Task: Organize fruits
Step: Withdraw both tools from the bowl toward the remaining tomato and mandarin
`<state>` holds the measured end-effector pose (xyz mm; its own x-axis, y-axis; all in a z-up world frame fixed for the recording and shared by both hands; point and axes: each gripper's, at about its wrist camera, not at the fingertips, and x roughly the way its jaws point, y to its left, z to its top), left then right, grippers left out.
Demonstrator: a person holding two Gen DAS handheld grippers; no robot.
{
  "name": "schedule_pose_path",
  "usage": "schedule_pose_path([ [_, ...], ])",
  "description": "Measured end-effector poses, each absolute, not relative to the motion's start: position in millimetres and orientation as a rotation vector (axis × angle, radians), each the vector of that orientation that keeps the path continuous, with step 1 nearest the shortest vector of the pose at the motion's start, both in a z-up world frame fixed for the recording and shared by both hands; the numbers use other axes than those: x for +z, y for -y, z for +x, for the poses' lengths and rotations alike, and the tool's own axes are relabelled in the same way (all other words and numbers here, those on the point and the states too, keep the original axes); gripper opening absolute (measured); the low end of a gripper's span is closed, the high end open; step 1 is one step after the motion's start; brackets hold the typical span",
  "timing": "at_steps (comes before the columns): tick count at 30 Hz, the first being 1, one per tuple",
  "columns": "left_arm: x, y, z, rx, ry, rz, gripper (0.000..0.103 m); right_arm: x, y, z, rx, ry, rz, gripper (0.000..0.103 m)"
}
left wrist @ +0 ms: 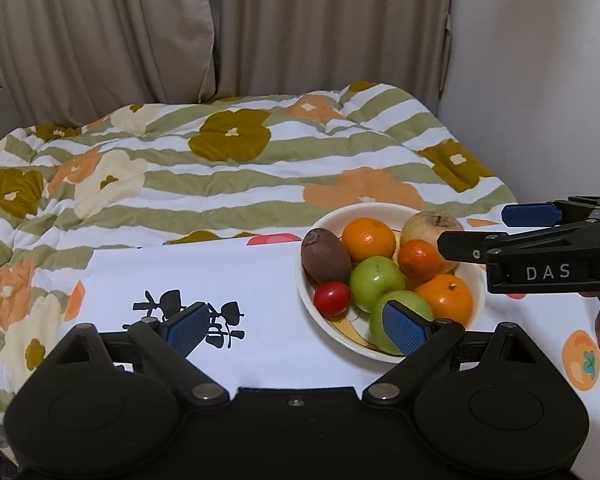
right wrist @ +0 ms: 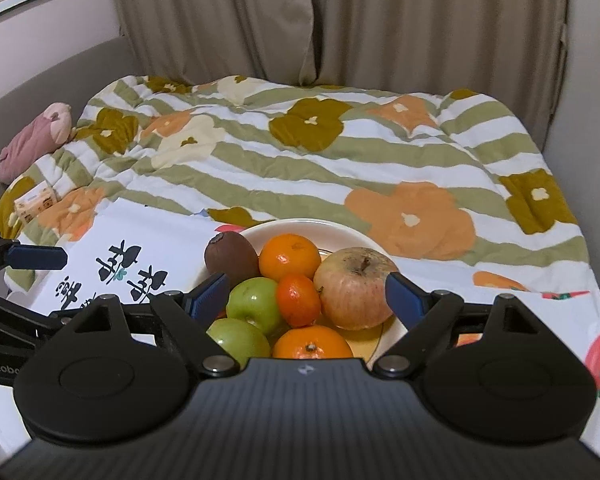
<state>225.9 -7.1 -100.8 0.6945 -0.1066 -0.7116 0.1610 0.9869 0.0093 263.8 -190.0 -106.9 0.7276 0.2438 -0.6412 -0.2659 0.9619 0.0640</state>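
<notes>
Right wrist view: the right gripper (right wrist: 306, 294) hangs over the near side of the bowl (right wrist: 300, 226), jaws wide apart and clamped on nothing.
Fruit between its jaws: the red-yellow apple (right wrist: 354, 288) sits just inside the right-hand pad, the small dark orange (right wrist: 299, 294) at mid-gap, a green apple (right wrist: 256, 304) just inside the left-hand pad.
Left wrist view: the left gripper (left wrist: 296, 330) is also spread wide and empty; the bowl (left wrist: 478, 280) lies ahead and off to its right-hand jaw, white printed cloth (left wrist: 228, 272) under the gap.
Nearer hand: the right, judged by the fruit lying straight ahead of its jaws.
Axis: the brown kiwi (right wrist: 231, 258) is oval, lying ahead-left; the rest are round, with no long axis to match.
</notes>
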Motion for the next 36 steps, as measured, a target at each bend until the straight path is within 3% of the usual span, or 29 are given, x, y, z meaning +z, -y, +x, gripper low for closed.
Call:
schedule_pose_path([
  [21, -67, 2, 143, -0.297, -0.652, 0.157, 0.103, -69, 204, 143, -0.005, -0.617, 0.071, 0.103],
  [36, -95, -5, 115, -0.505, -0.647, 0.252, 0.102, -96, 194, 73, -0.138, -0.691, 0.154, 0.103],
])
